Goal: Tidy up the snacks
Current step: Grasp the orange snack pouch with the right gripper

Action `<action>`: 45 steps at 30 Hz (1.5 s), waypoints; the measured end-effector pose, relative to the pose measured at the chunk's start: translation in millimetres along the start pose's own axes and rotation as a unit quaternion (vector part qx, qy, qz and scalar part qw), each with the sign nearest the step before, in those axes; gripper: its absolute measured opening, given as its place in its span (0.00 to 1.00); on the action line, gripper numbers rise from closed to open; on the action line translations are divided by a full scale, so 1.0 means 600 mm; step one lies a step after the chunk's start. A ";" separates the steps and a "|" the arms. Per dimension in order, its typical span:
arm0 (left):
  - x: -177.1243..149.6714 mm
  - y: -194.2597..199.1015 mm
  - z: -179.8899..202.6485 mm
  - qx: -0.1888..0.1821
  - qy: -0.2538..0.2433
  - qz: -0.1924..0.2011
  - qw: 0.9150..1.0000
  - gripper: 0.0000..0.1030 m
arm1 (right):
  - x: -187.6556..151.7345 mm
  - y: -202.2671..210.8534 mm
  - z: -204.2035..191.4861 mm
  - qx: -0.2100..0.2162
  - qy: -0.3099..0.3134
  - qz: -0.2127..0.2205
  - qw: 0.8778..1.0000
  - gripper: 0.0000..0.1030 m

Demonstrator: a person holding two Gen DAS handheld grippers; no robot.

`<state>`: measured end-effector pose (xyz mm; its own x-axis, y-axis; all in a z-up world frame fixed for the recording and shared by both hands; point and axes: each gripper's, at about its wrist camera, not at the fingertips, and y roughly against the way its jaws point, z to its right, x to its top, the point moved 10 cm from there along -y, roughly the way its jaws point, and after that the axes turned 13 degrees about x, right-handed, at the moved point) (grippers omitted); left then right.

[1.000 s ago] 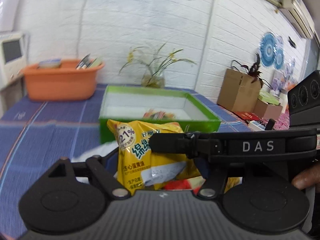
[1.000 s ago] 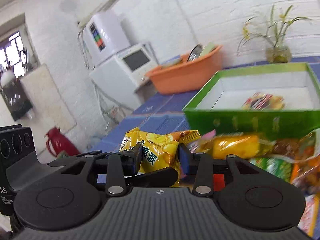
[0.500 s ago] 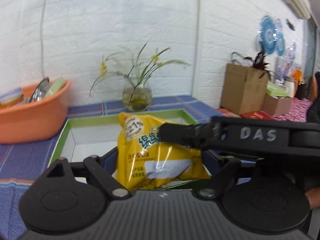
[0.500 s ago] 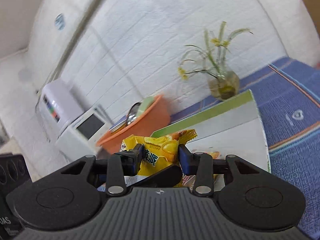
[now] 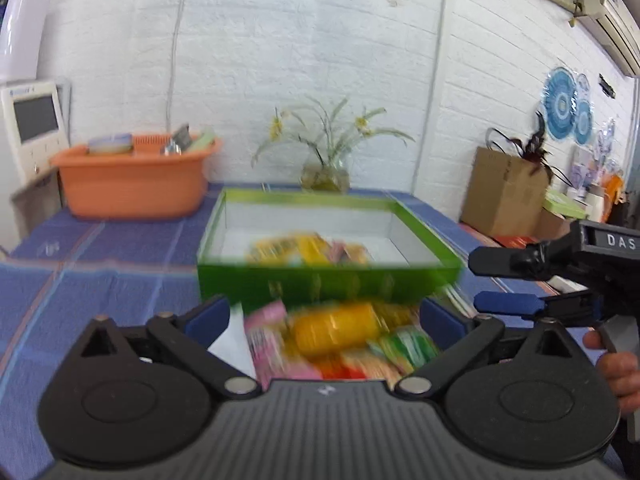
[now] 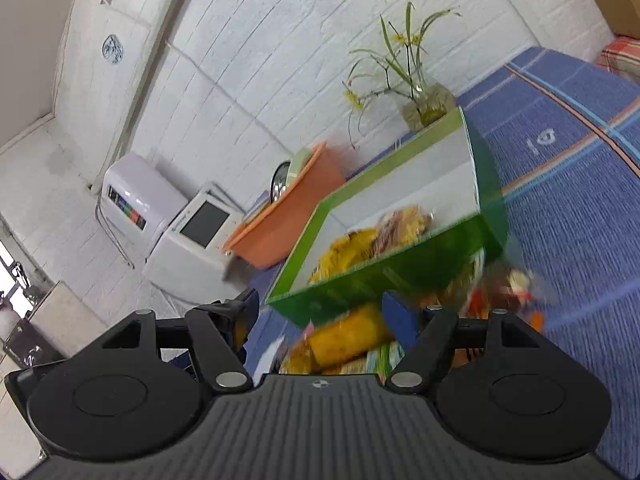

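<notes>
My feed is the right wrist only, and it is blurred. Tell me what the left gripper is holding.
Observer: Left gripper is open, with nothing clamped between its fingers.
Operator: Now describe my right gripper from outside.
Observer: Right gripper is open and empty, off the right front corner of the green box.
Operator: Report who is holding it.
Observer: A bare hand grips its handle.
</notes>
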<state>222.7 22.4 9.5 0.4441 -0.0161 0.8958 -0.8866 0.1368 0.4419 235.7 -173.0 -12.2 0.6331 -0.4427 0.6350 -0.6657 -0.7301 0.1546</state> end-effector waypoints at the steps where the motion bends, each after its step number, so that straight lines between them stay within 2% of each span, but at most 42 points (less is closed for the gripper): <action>1: -0.023 0.015 0.007 -0.010 -0.003 -0.014 1.000 0.97 | -0.017 0.014 -0.001 -0.011 -0.003 -0.009 1.000 1.00; 5: -0.103 0.050 0.039 -0.060 0.004 -0.081 0.995 0.97 | -0.073 0.059 -0.011 -0.034 -0.003 -0.025 0.999 1.00; 7: -0.133 0.051 0.059 -0.079 -0.015 -0.109 0.991 0.97 | -0.102 0.064 -0.009 -0.042 -0.016 -0.046 0.998 1.00; 9: -0.152 0.042 0.065 -0.080 -0.019 -0.125 0.989 0.97 | -0.128 0.055 -0.006 -0.043 -0.035 -0.070 0.996 1.00; 12: -0.163 0.025 0.066 -0.091 0.006 -0.142 0.986 0.97 | -0.153 0.032 0.007 -0.047 -0.061 -0.097 0.992 1.00; 13: -0.163 0.023 0.067 -0.093 0.010 -0.135 0.986 0.97 | -0.158 0.024 0.013 -0.054 -0.072 -0.104 0.990 1.00; 18: -0.160 0.015 0.072 -0.106 0.026 -0.124 0.986 0.97 | -0.150 -0.005 0.019 -0.032 -0.087 -0.100 0.991 1.00; 23: -0.160 0.006 0.090 -0.100 -0.007 -0.096 0.990 0.94 | -0.146 -0.016 0.018 -0.010 -0.068 -0.108 0.992 1.00; 25: -0.162 0.007 0.096 -0.098 -0.020 -0.091 0.991 0.93 | -0.151 -0.017 0.011 -0.013 -0.036 -0.119 0.992 1.00; 26: -0.162 0.008 0.096 -0.098 -0.023 -0.090 0.991 0.91 | -0.155 -0.017 0.007 -0.024 -0.016 -0.124 0.992 0.94; 27: -0.161 0.010 0.096 -0.099 -0.024 -0.088 0.991 0.84 | -0.159 -0.017 0.003 -0.040 0.014 -0.128 0.991 0.83; 28: -0.159 0.011 0.094 -0.098 -0.023 -0.086 0.991 0.78 | -0.164 -0.016 -0.001 -0.055 0.041 -0.132 0.989 0.78; 29: -0.157 0.011 0.092 -0.098 -0.022 -0.087 0.991 0.75 | -0.168 -0.016 -0.004 -0.066 0.064 -0.136 0.986 0.67; 30: -0.159 0.011 0.093 -0.103 -0.024 -0.090 0.990 0.61 | -0.170 -0.016 -0.010 -0.068 0.079 -0.134 0.985 0.65; 31: -0.160 0.011 0.090 -0.099 -0.026 -0.088 0.991 0.54 | -0.170 -0.015 -0.014 -0.068 0.086 -0.132 0.985 0.63; 33: -0.159 0.013 0.087 -0.101 -0.026 -0.085 0.991 0.53 | -0.169 -0.012 -0.024 -0.065 0.101 -0.132 0.984 0.55; 36: -0.156 0.018 0.079 -0.115 -0.026 -0.082 0.990 0.53 | -0.162 -0.007 -0.033 -0.053 0.106 -0.135 0.984 0.51; 41: -0.162 0.025 0.075 -0.115 -0.055 -0.073 0.989 0.52 | -0.159 -0.014 -0.028 -0.042 0.073 -0.153 0.985 0.50; 42: -0.164 0.027 0.077 -0.113 -0.065 -0.071 0.989 0.46 | -0.158 -0.014 -0.026 -0.042 0.068 -0.155 0.985 0.50; 45: -0.165 0.030 0.073 -0.115 -0.073 -0.069 0.988 0.45 | -0.154 -0.016 -0.022 -0.035 0.050 -0.163 0.985 0.50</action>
<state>157.2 -17.2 -69.5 0.5200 -0.1916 0.8324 -0.7588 0.3438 0.5532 178.7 -118.1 -62.3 0.7779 -0.1343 0.6138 -0.4614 -0.7853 0.4128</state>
